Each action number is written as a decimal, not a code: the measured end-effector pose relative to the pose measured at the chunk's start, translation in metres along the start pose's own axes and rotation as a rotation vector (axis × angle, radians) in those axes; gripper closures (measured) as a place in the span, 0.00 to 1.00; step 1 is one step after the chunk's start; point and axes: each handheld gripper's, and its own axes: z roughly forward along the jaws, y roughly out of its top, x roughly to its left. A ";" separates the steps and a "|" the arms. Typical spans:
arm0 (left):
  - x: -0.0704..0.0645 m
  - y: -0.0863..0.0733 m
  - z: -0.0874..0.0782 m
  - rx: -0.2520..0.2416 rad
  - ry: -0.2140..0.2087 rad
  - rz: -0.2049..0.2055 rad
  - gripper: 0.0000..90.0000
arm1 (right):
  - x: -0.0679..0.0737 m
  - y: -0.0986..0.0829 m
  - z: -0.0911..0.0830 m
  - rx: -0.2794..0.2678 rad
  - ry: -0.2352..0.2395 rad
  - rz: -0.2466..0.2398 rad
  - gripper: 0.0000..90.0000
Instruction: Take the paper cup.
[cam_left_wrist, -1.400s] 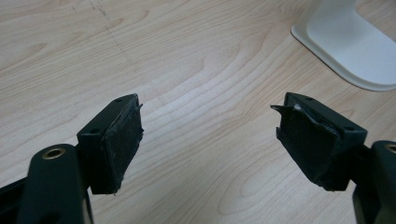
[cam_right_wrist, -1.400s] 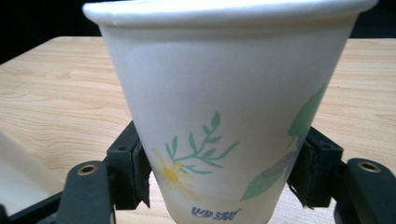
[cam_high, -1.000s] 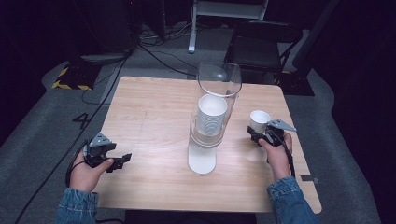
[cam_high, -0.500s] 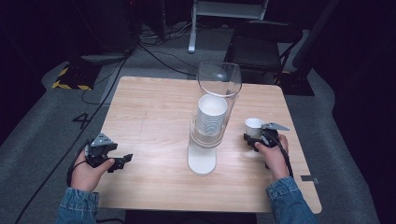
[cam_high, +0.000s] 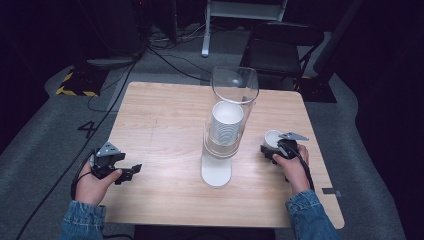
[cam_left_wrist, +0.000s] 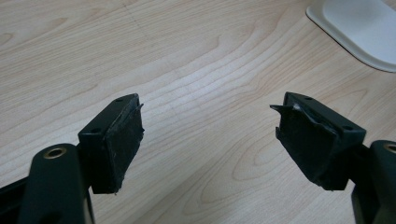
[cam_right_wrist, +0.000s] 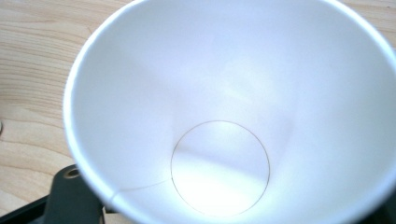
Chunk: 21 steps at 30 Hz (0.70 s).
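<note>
High view: your right gripper (cam_high: 272, 150) clamps a white paper cup (cam_high: 273, 139) upright beside the clear cup dispenser (cam_high: 227, 127) — left gripper (cam_high: 131, 171) spread apart.

The counter (cam_high: 165, 120) is seen to be pale wood with a fine grain and a smooth, faintly sheened finish. The cup (cam_right_wrist: 233, 107) appears as white paper, matt inside, with a thin side seam. The left tongs (cam_left_wrist: 210, 140) are made of matt black plastic, their pads rough and frayed at the edges. A clear, glossy plastic tube (cam_high: 235, 87) and a smooth white base (cam_high: 216, 174) are shown.
</note>
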 end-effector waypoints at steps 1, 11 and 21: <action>0.000 0.000 0.000 -0.002 -0.003 -0.003 0.25 | 0.000 0.000 0.000 0.001 0.001 0.000 0.27; -0.002 0.005 0.006 0.002 -0.018 0.002 0.24 | 0.000 -0.001 -0.014 -0.019 0.009 -0.037 0.18; -0.006 0.011 0.013 0.002 -0.041 0.021 0.24 | 0.000 -0.003 -0.047 -0.073 0.014 -0.053 0.18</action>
